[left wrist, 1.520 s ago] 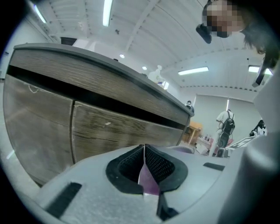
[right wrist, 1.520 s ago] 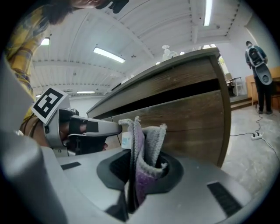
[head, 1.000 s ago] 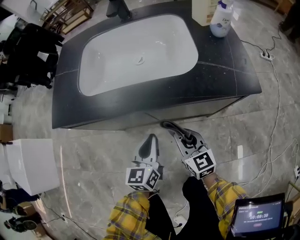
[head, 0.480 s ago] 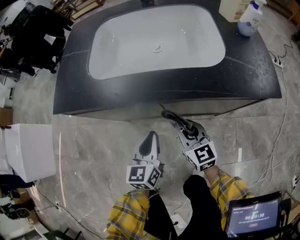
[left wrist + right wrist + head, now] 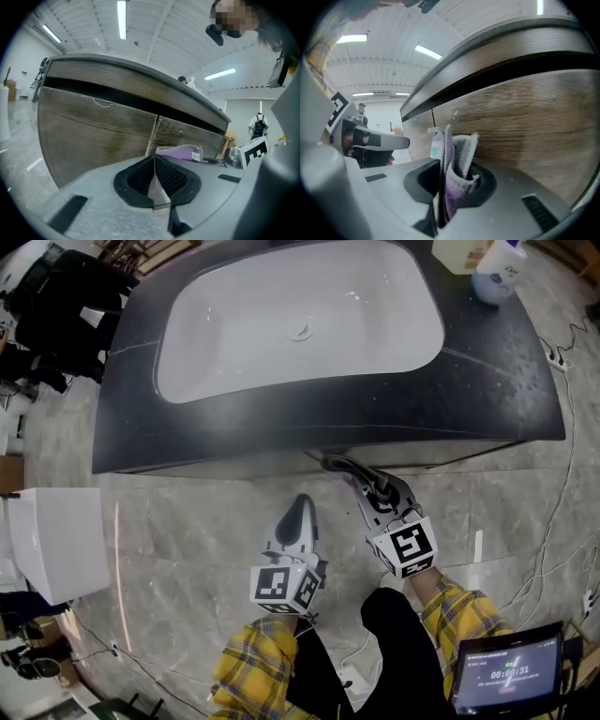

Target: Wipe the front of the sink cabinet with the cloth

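1. Beneath your head camera, both claws point at the sink cabinet from the floor side. Your right claw (image 5: 330, 463) reaches in under the overhang of the dark bench (image 5: 487, 381). Your left claw (image 5: 302, 504) hangs back over the floor tiles (image 5: 187, 540), apart from the cabinet. The white sink basin (image 5: 234, 324) holds nothing but its drain. A pump bottle (image 5: 495, 273) stands at the bench's far right corner, well clear of the work.

2. Along your left claw, the jaws are clenched together with nothing between them. This looks like your idle hand, kept low and out of the wiping path. Ahead stands the wood-grain cabinet front (image 5: 93, 136), with a seam between its two panels. The purple cloth (image 5: 180, 152) shows to the right, near that seam.

3. Along your right claw, the jaws are grasping the cloth, which is folded upright with its free edge standing above the pads. You seem to grip it by the lower part so that soft fabric, not plastic, meets the wood. It sits just beside the cabinet front, but whether it touches cannot be told.
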The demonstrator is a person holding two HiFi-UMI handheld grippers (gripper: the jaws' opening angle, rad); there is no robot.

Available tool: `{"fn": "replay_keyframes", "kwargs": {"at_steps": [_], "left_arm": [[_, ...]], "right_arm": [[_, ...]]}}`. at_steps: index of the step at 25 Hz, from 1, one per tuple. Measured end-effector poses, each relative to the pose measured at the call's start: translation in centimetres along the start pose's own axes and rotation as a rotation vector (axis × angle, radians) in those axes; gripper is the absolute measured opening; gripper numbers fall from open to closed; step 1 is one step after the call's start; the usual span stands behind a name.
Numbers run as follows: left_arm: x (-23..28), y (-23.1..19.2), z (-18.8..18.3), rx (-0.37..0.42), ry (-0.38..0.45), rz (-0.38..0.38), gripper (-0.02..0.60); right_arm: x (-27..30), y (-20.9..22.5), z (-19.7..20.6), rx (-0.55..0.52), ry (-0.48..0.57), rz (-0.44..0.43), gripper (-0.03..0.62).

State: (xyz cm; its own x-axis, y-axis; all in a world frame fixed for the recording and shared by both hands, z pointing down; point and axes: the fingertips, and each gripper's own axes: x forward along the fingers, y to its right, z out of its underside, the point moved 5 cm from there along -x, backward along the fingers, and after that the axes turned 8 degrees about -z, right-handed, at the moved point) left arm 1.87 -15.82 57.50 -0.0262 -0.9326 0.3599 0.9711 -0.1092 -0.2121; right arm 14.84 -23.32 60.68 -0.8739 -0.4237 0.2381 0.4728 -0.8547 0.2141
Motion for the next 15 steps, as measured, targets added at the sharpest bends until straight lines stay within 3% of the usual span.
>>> {"fn": "replay_keyframes", "kwargs": {"at_steps": [15], "left_arm": [[3.5,8.2,0.6,0.036,-0.024,0.128,0.008]], "right_arm": [[-6.3,4.8,0.3,0.031,0.019,0.096,0.044]]}}
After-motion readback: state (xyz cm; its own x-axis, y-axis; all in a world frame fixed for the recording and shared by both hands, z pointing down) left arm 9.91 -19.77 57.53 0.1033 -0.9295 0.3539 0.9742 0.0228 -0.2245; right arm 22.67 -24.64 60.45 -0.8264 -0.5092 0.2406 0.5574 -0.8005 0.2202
